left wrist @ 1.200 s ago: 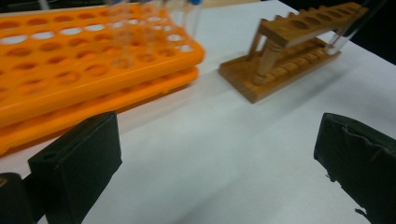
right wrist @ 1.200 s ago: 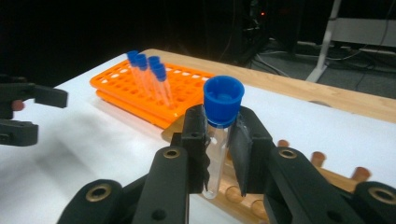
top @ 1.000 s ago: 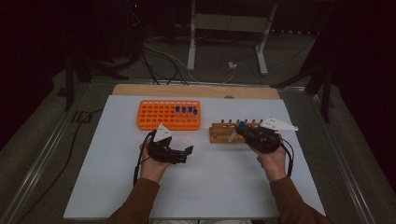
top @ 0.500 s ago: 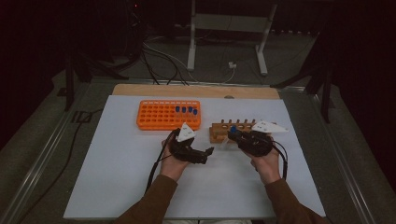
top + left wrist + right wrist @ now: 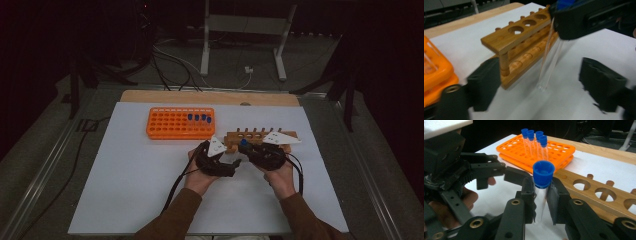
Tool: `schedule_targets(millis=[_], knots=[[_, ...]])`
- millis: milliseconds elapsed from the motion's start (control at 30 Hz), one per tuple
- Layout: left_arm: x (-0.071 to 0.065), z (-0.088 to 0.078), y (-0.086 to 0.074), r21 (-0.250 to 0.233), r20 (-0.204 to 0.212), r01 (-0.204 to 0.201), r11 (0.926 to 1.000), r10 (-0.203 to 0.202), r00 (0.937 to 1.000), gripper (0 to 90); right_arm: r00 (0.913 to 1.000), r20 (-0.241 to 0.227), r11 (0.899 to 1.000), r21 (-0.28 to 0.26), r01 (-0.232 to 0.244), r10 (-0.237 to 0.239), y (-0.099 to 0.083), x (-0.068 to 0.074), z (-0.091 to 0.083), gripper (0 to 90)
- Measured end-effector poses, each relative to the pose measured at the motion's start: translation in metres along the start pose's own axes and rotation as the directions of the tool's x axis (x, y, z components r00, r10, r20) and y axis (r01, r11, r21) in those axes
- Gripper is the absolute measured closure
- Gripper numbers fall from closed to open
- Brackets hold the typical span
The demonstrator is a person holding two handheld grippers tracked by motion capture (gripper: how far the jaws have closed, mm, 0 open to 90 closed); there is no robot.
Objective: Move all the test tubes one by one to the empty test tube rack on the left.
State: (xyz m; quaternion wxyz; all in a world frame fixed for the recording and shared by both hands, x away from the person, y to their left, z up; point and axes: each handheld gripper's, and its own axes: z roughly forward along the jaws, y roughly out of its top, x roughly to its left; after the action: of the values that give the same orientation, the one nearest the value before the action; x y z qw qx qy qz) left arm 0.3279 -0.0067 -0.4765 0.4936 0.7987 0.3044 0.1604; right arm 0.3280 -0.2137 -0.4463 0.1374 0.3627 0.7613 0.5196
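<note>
A clear test tube (image 5: 540,202) with a blue cap (image 5: 543,174) sits clamped just below its cap in the right gripper (image 5: 541,195), hanging above the white tabletop (image 5: 125,190). The left gripper (image 5: 549,82), jaws just closing but not touching, straddles the tube's lower end. Just beyond stands a wooden rack (image 5: 524,42); farther off, an orange rack (image 5: 554,151) holds four capped tubes (image 5: 534,137).

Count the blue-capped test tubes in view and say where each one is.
5. Four stand together in the orange rack, near one end. The fifth tube is clamped in the right gripper beside the wooden rack.
</note>
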Motion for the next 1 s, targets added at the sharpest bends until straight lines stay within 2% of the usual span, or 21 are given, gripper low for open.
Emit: schedule_targets(millis=[167, 300, 500, 667, 1000], knots=[[-0.0040, 0.0011, 0.0017, -0.005, -0.002, -0.043, 0.9990, 0.043, 0.9991, 51.9, 0.9998, -0.017, 1.000, 0.000, -0.010, 0.010, -0.0005, 0.0011, 0.0013, 76.6], [-0.0048, 0.0012, 0.0013, -0.010, 0.005, -0.057, 0.9983, 0.057, 0.9983, 62.6, 0.9997, -0.022, 1.000, 0.004, -0.013, 0.013, -0.0011, 0.0013, 0.0023, 76.6], [-0.0049, 0.0009, 0.0014, -0.023, 0.019, -0.062, 0.9978, 0.062, 0.9979, 68.3, 0.9995, -0.031, 1.000, 0.010, -0.012, 0.013, -0.0017, 0.0030, 0.0040, 76.6], [-0.0035, 0.0021, 0.0000, -0.007, 0.032, -0.073, 0.9973, 0.073, 0.9968, 77.1, 0.9992, -0.037, 1.000, 0.015, -0.013, 0.014, -0.0023, 0.0037, 0.0050, 76.6], [-0.0007, 0.0005, 0.0001, -0.015, 0.055, -0.062, 0.9980, 0.063, 0.9965, 78.2, 0.9985, -0.050, 1.000, 0.015, -0.023, 0.024, -0.0022, 0.0020, 0.0042, 74.4]])
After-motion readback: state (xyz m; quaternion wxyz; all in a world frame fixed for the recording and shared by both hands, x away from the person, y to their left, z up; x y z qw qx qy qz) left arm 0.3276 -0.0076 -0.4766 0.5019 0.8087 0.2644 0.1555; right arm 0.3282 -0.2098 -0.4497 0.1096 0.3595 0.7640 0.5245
